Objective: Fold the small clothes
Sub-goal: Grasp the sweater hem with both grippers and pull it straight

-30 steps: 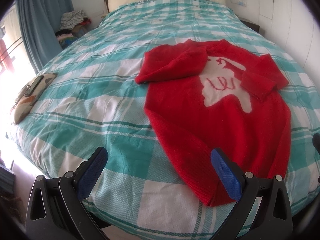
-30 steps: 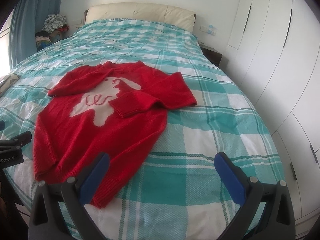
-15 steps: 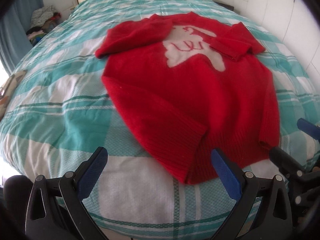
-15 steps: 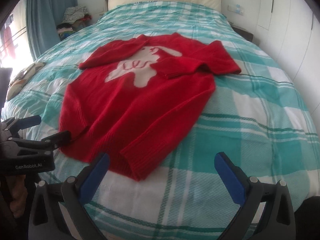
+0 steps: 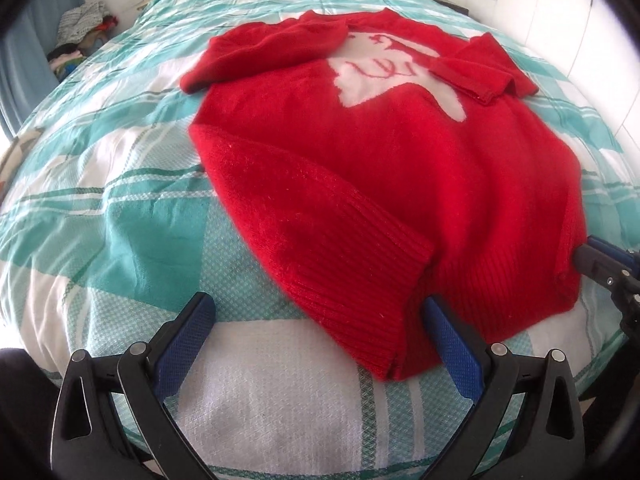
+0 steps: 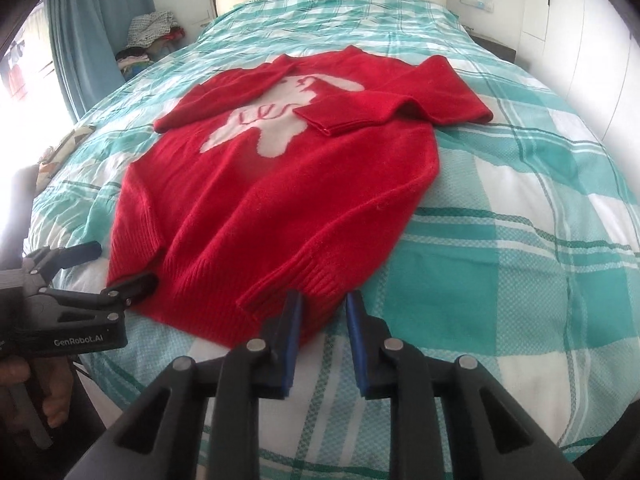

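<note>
Both sleeves of the red sweater (image 6: 280, 200) are already in, so it's hem-grabbing time: left gripper (image 5: 320, 336) spread wide around its hem corner, right gripper (image 6: 320, 312) narrowed at the other corner, nothing pinched yet, so next needs both clamping before lifting toward the collar.

sweater (image 5: 384, 184) on bed (image 5: 120, 208); left gripper (image 5: 320, 344) at hem; clothes pile (image 6: 150, 36) behind-left
</note>
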A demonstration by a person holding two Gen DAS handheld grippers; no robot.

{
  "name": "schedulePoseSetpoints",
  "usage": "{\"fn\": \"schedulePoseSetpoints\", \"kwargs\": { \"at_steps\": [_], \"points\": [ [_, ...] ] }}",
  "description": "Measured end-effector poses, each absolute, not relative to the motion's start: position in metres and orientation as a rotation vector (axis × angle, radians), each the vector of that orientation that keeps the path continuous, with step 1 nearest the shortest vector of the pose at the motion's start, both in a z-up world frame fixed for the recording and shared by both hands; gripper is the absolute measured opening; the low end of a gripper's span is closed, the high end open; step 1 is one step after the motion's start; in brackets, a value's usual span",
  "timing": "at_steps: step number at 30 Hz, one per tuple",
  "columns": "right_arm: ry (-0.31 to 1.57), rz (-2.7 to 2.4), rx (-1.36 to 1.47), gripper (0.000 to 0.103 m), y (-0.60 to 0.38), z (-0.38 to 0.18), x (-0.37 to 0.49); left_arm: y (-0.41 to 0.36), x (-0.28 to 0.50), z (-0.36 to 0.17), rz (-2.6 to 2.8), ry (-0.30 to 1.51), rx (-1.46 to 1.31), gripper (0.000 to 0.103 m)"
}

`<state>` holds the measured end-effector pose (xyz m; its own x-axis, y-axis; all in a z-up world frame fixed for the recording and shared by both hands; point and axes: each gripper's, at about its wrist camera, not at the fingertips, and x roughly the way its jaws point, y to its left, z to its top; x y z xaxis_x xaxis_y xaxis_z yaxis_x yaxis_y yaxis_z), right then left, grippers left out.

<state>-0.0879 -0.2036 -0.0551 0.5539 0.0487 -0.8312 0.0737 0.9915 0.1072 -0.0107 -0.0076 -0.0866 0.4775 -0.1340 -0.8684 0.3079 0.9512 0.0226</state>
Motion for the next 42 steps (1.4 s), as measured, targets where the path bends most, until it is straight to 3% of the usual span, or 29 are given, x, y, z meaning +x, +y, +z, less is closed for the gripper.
{"fn": "schedulePoseSetpoints", "kwargs": {
  "at_steps": [3,5,10,12,14,16,17,19,23,28,31,33,35,37,39,42],
  "points": [
    [0.991,-0.024,0.170,0.026,-0.209,-0.054,-0.093,-0.010,-0.014,-0.088,-0.295,1.032,0.234,0.103],
    [0.994,-0.024,0.205,0.043,-0.215,-0.053,-0.098,-0.008,-0.018,-0.081,-0.294,1.024,0.242,0.103],
    [0.972,0.009,0.221,0.047,-0.207,-0.039,-0.101,-0.010,-0.023,-0.061,-0.315,0.945,0.221,0.103],
    [0.974,0.052,0.183,0.050,-0.192,-0.039,-0.095,-0.019,-0.019,-0.064,-0.327,0.951,0.252,0.098],
    [0.980,0.084,0.135,0.050,-0.178,-0.048,-0.086,-0.024,-0.014,-0.070,-0.332,0.971,0.266,0.060],
    [1.000,0.083,0.093,0.048,-0.172,-0.060,-0.078,-0.023,-0.012,-0.073,-0.343,0.994,0.257,0.048],
    [1.008,0.071,0.092,0.035,-0.174,-0.063,-0.078,-0.020,-0.013,-0.070,-0.344,0.985,0.246,0.031],
    [0.995,0.066,0.143,0.021,-0.185,-0.057,-0.085,-0.006,-0.016,-0.062,-0.354,0.981,0.192,0.011],
    [1.003,0.051,0.240,0.010,-0.215,-0.045,-0.108,0.040,-0.018,-0.047,-0.410,1.021,-0.039,0.008],
    [1.063,0.020,0.322,0.009,-0.240,-0.054,-0.132,0.075,-0.023,-0.057,-0.404,1.101,-0.162,0.010],
    [1.079,0.034,0.373,0.009,-0.247,-0.067,-0.137,0.080,-0.025,-0.065,-0.428,1.096,-0.210,0.017],
    [1.060,0.054,0.431,0.011,-0.253,-0.069,-0.139,0.082,-0.024,-0.066,-0.468,1.085,-0.261,0.031],
    [1.044,0.086,0.483,0.028,-0.257,-0.068,-0.138,0.088,-0.022,-0.063,-0.494,1.073,-0.319,0.048],
    [1.028,0.115,0.526,0.045,-0.259,-0.065,-0.136,0.093,-0.020,-0.060,-0.505,1.056,-0.360,0.054],
    [1.011,0.153,0.559,0.048,-0.259,-0.062,-0.133,0.100,-0.021,-0.055,-0.511,1.032,-0.386,0.055],
    [0.997,0.197,0.594,0.048,-0.256,-0.061,-0.128,0.107,-0.020,-0.053,-0.492,1.017,-0.394,0.064]
  ]
}}
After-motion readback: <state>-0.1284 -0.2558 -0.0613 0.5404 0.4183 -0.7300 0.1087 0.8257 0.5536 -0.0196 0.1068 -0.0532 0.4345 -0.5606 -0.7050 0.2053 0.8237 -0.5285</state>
